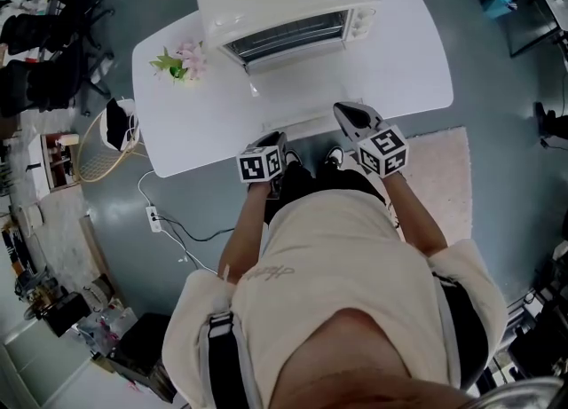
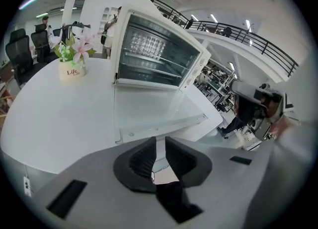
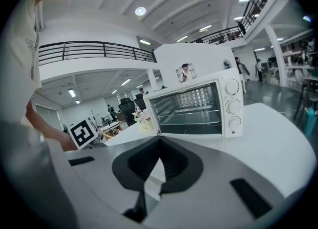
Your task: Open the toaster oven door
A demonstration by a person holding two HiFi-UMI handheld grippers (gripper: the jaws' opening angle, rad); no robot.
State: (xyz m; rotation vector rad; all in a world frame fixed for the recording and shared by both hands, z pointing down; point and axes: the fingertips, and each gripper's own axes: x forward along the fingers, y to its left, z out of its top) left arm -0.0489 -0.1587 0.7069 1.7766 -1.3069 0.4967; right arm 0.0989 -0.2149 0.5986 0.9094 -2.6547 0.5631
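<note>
Head view shows the toaster oven (image 1: 284,3) at the 12 o'clock side of the white table (image 1: 408,61), with a flower pot (image 1: 182,63) at its 9 o'clock.

1. Door status: the glass door (image 2: 154,111) is swung fully down and lies flat on the tabletop in front of the cavity. Its handle bar (image 2: 164,127) is at the 6 o'clock edge, nearest the person. The racks inside are exposed in both gripper views.
2. Left gripper (image 1: 273,138): released. Its jaws stand a narrow gap apart with nothing between them. It sits at the table's 6 o'clock edge, near the handle bar but clear of it.
3. Right gripper (image 1: 348,112): clenched. The jaw tips meet on nothing, and it hovers at 3 o'clock of the left gripper.
4. Progress: judged complete. The door is open and neither tool contacts it. Nothing appears left except to draw both tools away.
</note>
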